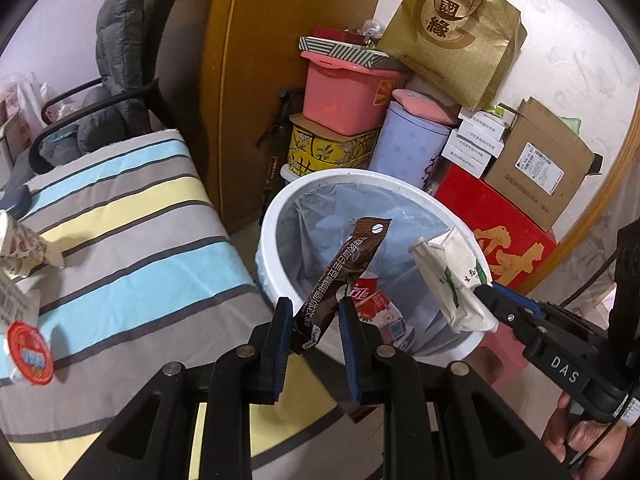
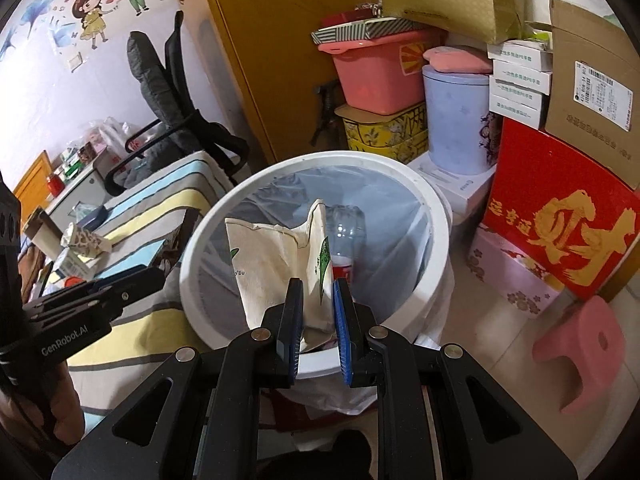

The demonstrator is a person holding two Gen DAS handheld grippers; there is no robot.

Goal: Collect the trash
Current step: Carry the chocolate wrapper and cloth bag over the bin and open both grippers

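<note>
Left to right, left wrist view. Striped bedsheet (image 1: pixel 132 248) at left carries scattered litter: crumpled patterned carton (image 1: pixel 22 250) near the left edge, red foil cup lid (image 1: pixel 30 352) nearer the camera.

Left gripper (image 1: pixel 314 320): fingers spread, with a brown coffee sachet (image 1: pixel 344 276) standing tilted in the gap. Its lower end lies against the left pad; the right pad looks clear of it. Cannot tell if any real grip remains. The sachet's upper end reaches over the white trash bin (image 1: pixel 280 216), which is lined with clear plastic. A red-and-white drink carton (image 1: pixel 376 304) lies at the bottom of the bin.

Right gripper (image 2: pixel 316 312): fingers pinching a crumpled cream paper bag with green print (image 2: pixel 276 264), held over the bin's mouth (image 2: pixel 400 168). A clear plastic bottle (image 2: pixel 346 232) shows inside, behind the bag.

Right of the bin: red gift box with gold lettering (image 2: pixel 556 216), pink stool (image 2: pixel 580 348) on the floor.
</note>
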